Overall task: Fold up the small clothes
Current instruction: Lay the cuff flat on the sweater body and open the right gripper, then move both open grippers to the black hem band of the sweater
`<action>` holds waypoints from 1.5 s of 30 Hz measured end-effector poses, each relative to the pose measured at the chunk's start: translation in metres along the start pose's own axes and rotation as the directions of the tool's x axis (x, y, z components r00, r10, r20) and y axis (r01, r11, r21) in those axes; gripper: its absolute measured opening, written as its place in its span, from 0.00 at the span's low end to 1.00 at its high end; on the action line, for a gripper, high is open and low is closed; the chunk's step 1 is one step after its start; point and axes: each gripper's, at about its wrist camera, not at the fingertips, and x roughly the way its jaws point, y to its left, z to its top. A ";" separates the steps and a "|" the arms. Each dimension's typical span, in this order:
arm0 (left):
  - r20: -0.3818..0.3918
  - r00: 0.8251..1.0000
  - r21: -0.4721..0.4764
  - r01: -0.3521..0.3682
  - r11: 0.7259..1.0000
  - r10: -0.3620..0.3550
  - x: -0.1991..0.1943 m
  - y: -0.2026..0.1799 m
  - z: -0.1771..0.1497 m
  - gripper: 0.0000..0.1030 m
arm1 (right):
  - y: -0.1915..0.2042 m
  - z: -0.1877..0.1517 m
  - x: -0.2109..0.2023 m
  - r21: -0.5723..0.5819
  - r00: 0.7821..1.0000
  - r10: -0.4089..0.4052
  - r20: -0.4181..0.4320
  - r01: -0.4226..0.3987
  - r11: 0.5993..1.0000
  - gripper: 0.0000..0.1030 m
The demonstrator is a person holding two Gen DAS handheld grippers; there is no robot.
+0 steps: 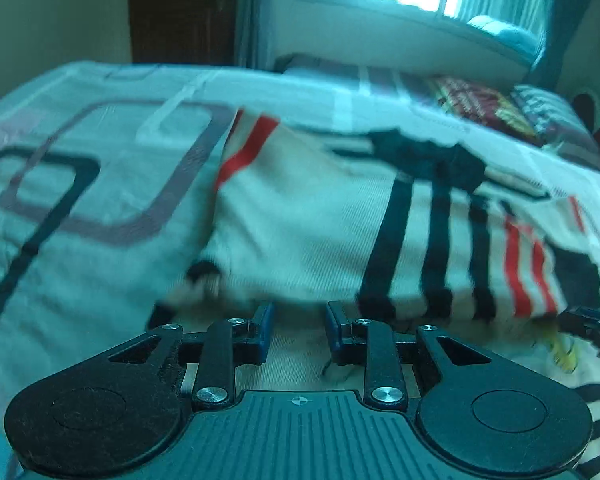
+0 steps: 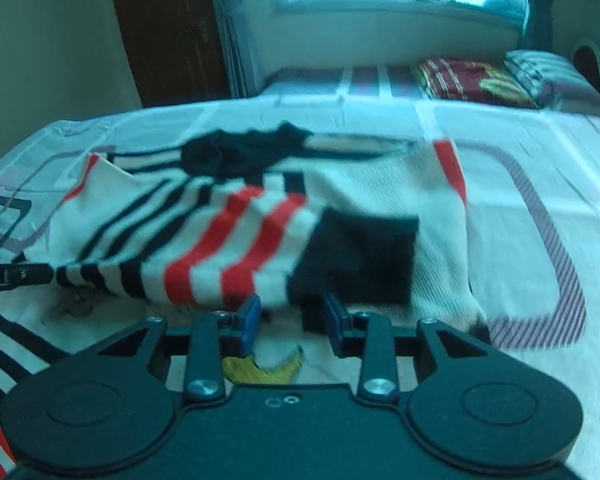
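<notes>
Right before you, the small ribbed knit sweater [image 2: 260,232], cream with black and red stripes and a black cuff, lies partly folded on the bed [image 2: 540,152], whose sheet bears rounded-rectangle outlines. Your left gripper [image 1: 300,330] and right gripper [image 2: 290,318] both stand released, blue-padded fingers [image 2: 249,320] parted over the near hem.

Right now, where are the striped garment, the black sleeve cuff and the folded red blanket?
Striped garment [image 2: 236,240]: right wrist view, on a red stripe.
Black sleeve cuff [image 2: 360,256]: right wrist view, middle of the cuff.
Folded red blanket [image 2: 468,78]: right wrist view, its top face.
</notes>
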 end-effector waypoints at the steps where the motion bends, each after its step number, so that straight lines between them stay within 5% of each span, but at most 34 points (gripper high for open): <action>1: -0.018 1.000 0.000 -0.008 1.000 0.008 0.004 0.000 -0.004 0.27 | 0.000 0.000 -0.003 -0.006 1.000 0.005 -0.001 -0.005 1.000 0.33; 5: -0.019 0.999 -0.057 0.027 0.998 -0.028 -0.016 -0.001 -0.011 0.27 | 0.007 -0.003 -0.027 -0.004 0.997 0.071 0.027 -0.071 0.997 0.36; 10: -0.034 0.997 0.029 0.073 0.997 -0.072 -0.033 -0.019 -0.033 0.27 | 0.032 -0.021 -0.043 -0.028 0.991 0.132 -0.001 -0.132 0.991 0.36; 22: 0.001 0.998 0.055 0.069 0.996 -0.070 -0.051 0.030 -0.067 0.27 | 0.013 -0.065 -0.060 0.008 0.991 -0.131 -0.039 0.131 0.991 0.34; 30: -0.015 0.984 0.063 0.179 0.982 -0.179 -0.078 0.015 -0.081 0.28 | 0.070 -0.079 -0.094 0.005 1.000 -0.008 -0.003 0.008 1.000 0.35; 37: -0.027 0.989 0.145 0.149 0.978 -0.147 -0.080 0.022 -0.103 0.27 | 0.078 -0.098 -0.082 -0.027 0.997 -0.057 -0.053 0.056 0.998 0.34; 45: -0.036 0.990 0.108 0.138 0.985 -0.134 -0.099 0.050 -0.115 0.27 | 0.060 -0.112 -0.110 0.043 0.993 -0.101 -0.060 0.104 0.994 0.34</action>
